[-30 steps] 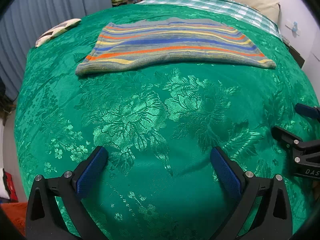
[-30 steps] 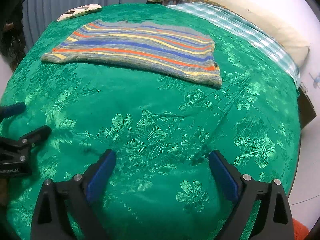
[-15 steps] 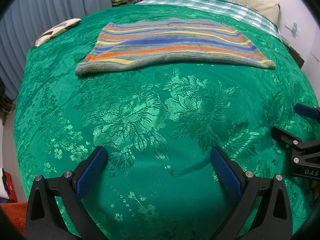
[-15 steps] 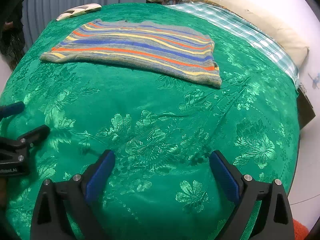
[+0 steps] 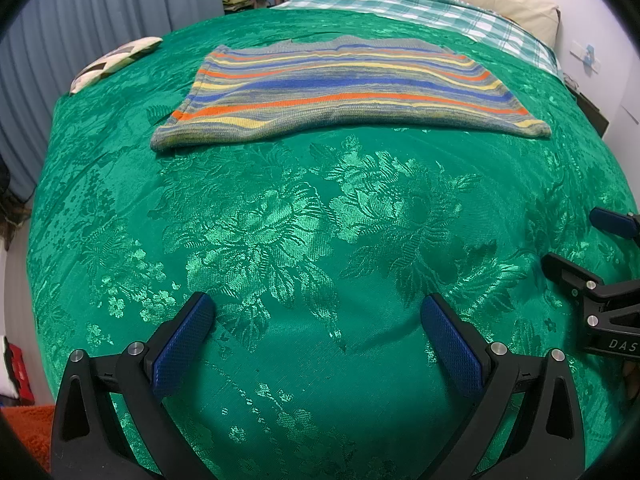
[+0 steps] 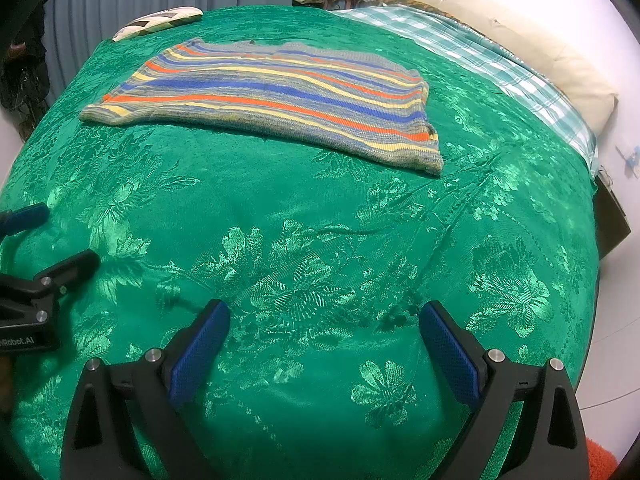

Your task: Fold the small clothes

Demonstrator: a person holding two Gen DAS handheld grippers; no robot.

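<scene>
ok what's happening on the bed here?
A person holds two grippers over a green bedspread, about to fold a striped knit top lying flat farther up the bed. The left gripper and right gripper are both open, empty, and well short of the top. Folding hasn't started.

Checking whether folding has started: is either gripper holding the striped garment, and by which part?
Nothing is held. The left gripper and right gripper are open over the green bedspread, apart from the striped garment.
</scene>
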